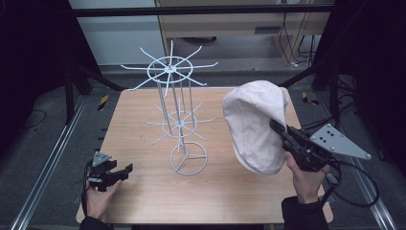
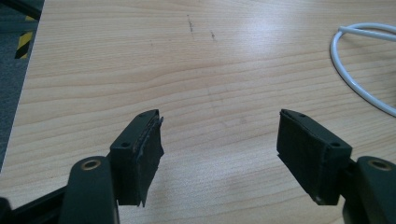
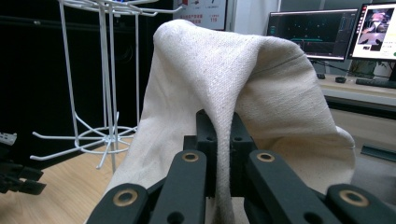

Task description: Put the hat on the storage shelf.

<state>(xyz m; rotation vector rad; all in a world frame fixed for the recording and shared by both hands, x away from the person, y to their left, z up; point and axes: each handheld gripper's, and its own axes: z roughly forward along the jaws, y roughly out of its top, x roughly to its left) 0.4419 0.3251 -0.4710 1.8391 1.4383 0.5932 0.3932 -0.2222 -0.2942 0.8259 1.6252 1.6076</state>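
Observation:
A cream cloth cap [image 1: 254, 123] hangs above the right half of the table, held up by my right gripper [image 1: 276, 127], which is shut on a fold of its fabric. In the right gripper view the cap [image 3: 261, 84] drapes over the two pinched jaws of that gripper [image 3: 223, 135]. A white wire hook stand [image 1: 176, 115] with two tiers of spokes rises at the table's middle, left of the cap. My left gripper [image 1: 125, 168] rests low at the front left, open, and its jaws [image 2: 219, 149] stand wide apart over bare wood.
The wooden table [image 1: 143, 201] has bare room in front and at the left. The stand's round base ring [image 1: 188, 158] sits on the wood; an arc of the ring [image 2: 355, 79] curves in the left gripper view. Dark floor and metal rails surround the table.

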